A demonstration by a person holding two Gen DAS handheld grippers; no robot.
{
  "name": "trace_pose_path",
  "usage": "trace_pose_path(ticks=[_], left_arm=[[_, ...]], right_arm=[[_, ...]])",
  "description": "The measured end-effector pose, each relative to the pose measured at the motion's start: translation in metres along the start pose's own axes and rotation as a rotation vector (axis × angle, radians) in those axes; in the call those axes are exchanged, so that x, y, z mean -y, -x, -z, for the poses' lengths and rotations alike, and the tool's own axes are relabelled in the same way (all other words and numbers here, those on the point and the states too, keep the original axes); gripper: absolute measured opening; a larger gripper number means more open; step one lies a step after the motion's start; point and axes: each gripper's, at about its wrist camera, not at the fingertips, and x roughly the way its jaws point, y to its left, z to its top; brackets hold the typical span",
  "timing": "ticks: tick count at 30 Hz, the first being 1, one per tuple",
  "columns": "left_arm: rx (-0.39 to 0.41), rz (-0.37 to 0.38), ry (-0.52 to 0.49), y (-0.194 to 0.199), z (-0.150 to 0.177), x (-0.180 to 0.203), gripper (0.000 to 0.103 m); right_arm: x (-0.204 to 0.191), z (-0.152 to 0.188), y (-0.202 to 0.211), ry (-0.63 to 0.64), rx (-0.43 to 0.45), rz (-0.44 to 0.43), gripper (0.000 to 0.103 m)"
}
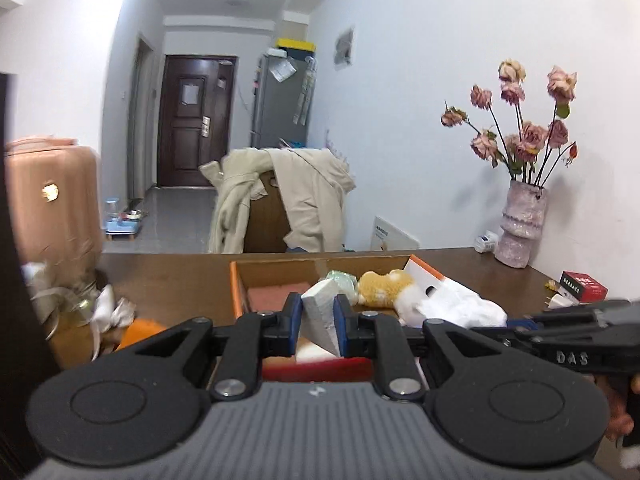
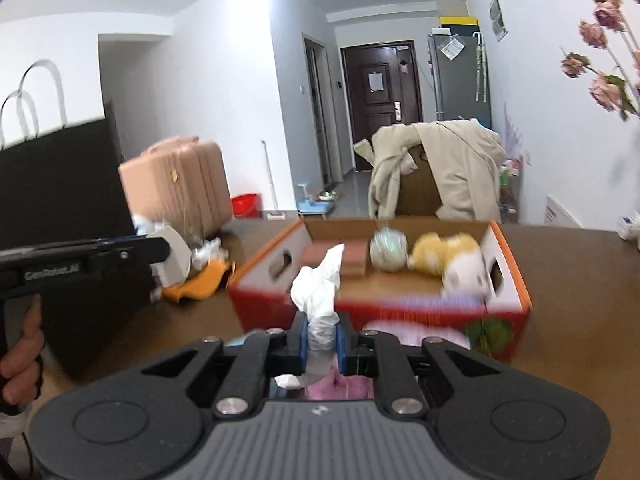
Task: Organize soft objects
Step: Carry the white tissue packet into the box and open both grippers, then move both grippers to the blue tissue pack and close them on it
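Observation:
An open orange cardboard box (image 1: 236, 292) (image 2: 256, 272) stands on the brown table. Inside lie a yellow-and-white plush toy (image 1: 386, 286) (image 2: 448, 258), a pale green soft ball (image 1: 340, 280) (image 2: 388, 244) and a pink sponge (image 1: 272, 296) (image 2: 336, 254). My left gripper (image 1: 318, 320) is shut on a grey-white sponge block (image 1: 320, 316), held over the box's near edge. My right gripper (image 2: 322, 336) is shut on a white crumpled cloth (image 2: 318, 284), just in front of the box; that cloth also shows in the left wrist view (image 1: 460, 304).
A pink vase of dried roses (image 1: 520, 224) and a red small box (image 1: 584, 286) stand at the table's right. A black paper bag (image 2: 68, 208), orange cloth (image 2: 200, 284) and crumpled clutter (image 1: 108, 308) lie left. A pink item (image 2: 412, 332) lies before the box.

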Motion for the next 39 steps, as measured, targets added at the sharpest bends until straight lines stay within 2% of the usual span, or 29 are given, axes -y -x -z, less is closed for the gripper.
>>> trace_pose_path(ticks=[3, 6, 12, 13, 14, 15, 17, 19, 20, 25, 31, 33, 35, 39], left_arm=[[-0.074, -0.011, -0.008, -0.052, -0.01, -0.01, 0.018], [-0.161, -0.036, -0.028, -0.094, -0.001, -0.016, 0.018], [-0.255, -0.064, -0.079, -0.127, 0.025, -0.022, 0.021], [-0.263, -0.068, -0.08, -0.129, 0.028, -0.022, 0.029], [-0.259, -0.07, -0.079, -0.129, 0.031, -0.023, 0.046], [-0.254, -0.07, -0.077, -0.129, 0.032, -0.022, 0.05], [-0.239, -0.06, -0.069, -0.126, 0.031, -0.022, 0.055], [-0.225, -0.065, -0.073, -0.123, 0.028, -0.02, 0.056], [-0.216, -0.068, -0.072, -0.121, 0.025, -0.019, 0.056], [-0.173, -0.092, -0.052, -0.104, 0.01, -0.021, 0.059], [-0.093, -0.113, -0.047, -0.055, -0.007, -0.012, 0.065], [-0.061, -0.128, -0.05, -0.031, -0.006, -0.005, 0.066], [-0.021, -0.125, -0.044, -0.002, 0.004, 0.003, 0.073], [-0.01, -0.109, 0.008, 0.044, 0.034, 0.015, 0.075]], right_arm=[[0.019, -0.033, -0.04, -0.031, -0.035, -0.039, 0.014], [0.033, -0.055, -0.087, -0.06, -0.091, -0.059, 0.014], [0.042, -0.05, -0.169, -0.066, -0.257, -0.037, 0.014], [0.042, -0.045, -0.176, -0.067, -0.277, -0.038, 0.017], [0.042, -0.041, -0.183, -0.072, -0.298, -0.045, 0.018], [0.043, -0.036, -0.185, -0.082, -0.314, -0.054, 0.019], [0.046, -0.032, -0.189, -0.106, -0.313, -0.064, 0.032], [0.048, -0.034, -0.187, -0.127, -0.304, -0.072, 0.049], [0.05, -0.035, -0.186, -0.134, -0.298, -0.074, 0.051], [0.05, -0.048, -0.173, -0.108, -0.258, -0.058, 0.051], [0.047, -0.063, -0.135, -0.099, -0.193, -0.048, 0.053], [0.043, -0.067, -0.114, -0.086, -0.16, -0.046, 0.054], [0.037, -0.069, -0.087, -0.068, -0.12, -0.025, 0.055], [0.016, -0.047, -0.014, 0.007, 0.03, -0.021, 0.073]])
